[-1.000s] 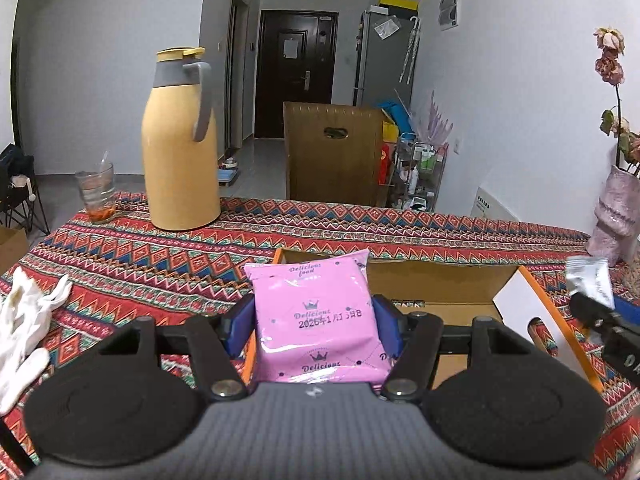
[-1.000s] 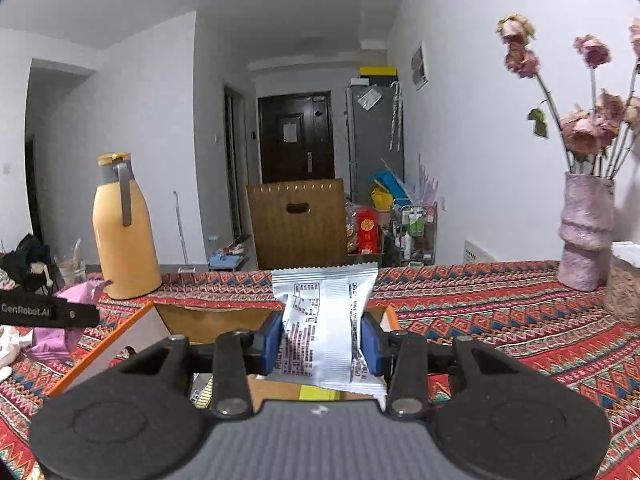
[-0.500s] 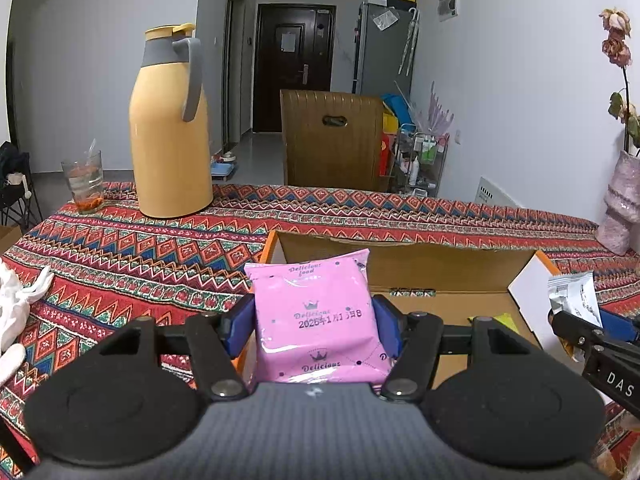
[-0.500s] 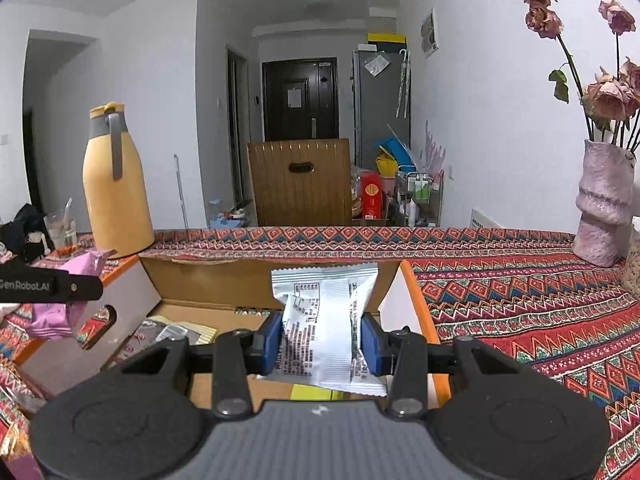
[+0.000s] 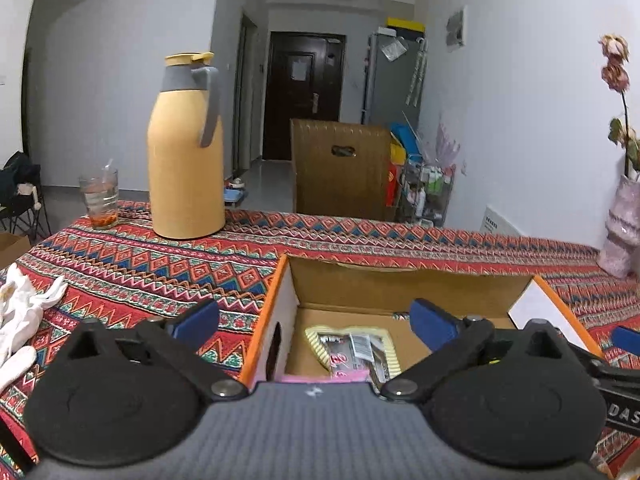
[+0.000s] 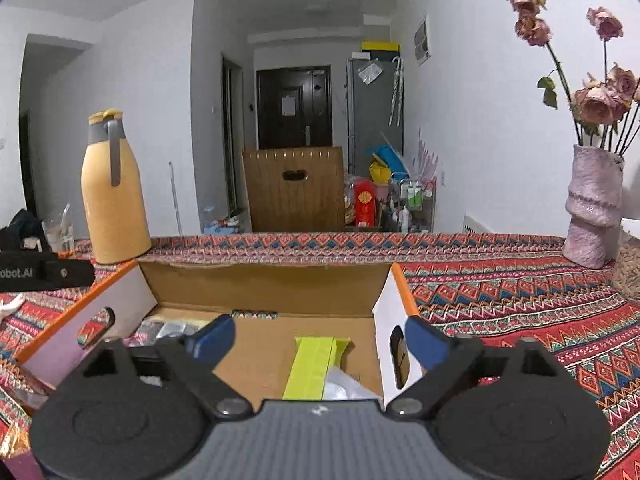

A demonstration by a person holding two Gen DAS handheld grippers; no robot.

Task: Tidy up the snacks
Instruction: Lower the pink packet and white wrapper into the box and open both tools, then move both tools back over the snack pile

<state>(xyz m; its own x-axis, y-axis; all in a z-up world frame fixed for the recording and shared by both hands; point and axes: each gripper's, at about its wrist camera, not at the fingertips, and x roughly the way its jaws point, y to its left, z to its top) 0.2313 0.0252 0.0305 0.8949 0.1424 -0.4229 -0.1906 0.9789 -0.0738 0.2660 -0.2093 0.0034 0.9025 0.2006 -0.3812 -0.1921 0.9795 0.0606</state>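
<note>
Cardboard walls of the open box (image 5: pixel 408 286) lay directly under both tools. The left gripper (image 5: pixel 314 322) hung with its fingers spread wide and nothing between them, as did the right gripper (image 6: pixel 316 338). From the left fingers, a pink packet (image 5: pixel 324 377) showed at 6 o'clock, its edge alone visible, beside one yellow-edged packet (image 5: pixel 350 350) running 12 to 6. By the right fingers lay one yellow-green packet (image 6: pixel 314 366), long axis 12 to 6, and one white packet (image 6: pixel 346 388). Four snacks could be counted; two grippers, one box.

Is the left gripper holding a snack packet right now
No, the left gripper is open with nothing between its blue pads, above the cardboard box.
</note>
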